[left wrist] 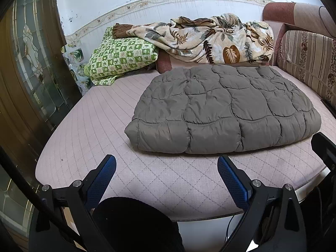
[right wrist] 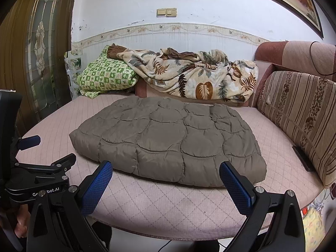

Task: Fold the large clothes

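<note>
A grey-brown quilted padded garment [left wrist: 222, 109] lies folded into a thick rectangle on the pink quilted sofa seat [left wrist: 88, 130]. It shows in the right wrist view too [right wrist: 168, 140]. My left gripper [left wrist: 166, 166] hovers over the seat's front edge, open and holding nothing, short of the garment's near edge. My right gripper [right wrist: 166, 172] is open as well, its blue fingertips [right wrist: 229, 174] right at the garment's near edge, nothing between them. The left gripper [right wrist: 31, 147] shows at the left side of the right wrist view.
A leaf-print blanket [left wrist: 214, 40] and a green checked pillow [left wrist: 121, 56] lie at the back of the seat. A striped cushion [right wrist: 300, 115] leans at the right with a dark flat object [right wrist: 302, 157] beside it. A glass-panelled door [left wrist: 35, 63] stands at the left.
</note>
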Motion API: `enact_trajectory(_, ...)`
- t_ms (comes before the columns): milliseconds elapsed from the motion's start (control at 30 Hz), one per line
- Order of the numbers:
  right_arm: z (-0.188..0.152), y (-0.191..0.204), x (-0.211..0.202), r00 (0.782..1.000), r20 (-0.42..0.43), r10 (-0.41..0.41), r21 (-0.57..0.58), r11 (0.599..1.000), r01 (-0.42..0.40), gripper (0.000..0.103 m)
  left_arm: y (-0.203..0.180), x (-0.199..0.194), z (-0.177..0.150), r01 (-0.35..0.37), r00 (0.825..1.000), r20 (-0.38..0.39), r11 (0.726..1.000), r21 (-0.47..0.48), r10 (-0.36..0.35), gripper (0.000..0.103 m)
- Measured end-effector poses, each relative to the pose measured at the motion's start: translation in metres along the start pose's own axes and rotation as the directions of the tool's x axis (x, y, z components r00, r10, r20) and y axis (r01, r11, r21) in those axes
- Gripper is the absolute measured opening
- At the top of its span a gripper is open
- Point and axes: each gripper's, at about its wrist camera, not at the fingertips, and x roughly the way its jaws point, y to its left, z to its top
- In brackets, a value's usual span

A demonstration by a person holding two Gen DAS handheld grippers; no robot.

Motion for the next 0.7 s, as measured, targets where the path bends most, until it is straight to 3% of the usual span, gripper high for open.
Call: enact_trajectory(700,-0.0041,-0.0028,0.0027,1.000,-0.009,0.002,0.003,1.000,-0.002,0.103,0.0004,0.0008,-0.0009,0.002,1.000,-0.002,1.000,0.002,-0.002,0.097)
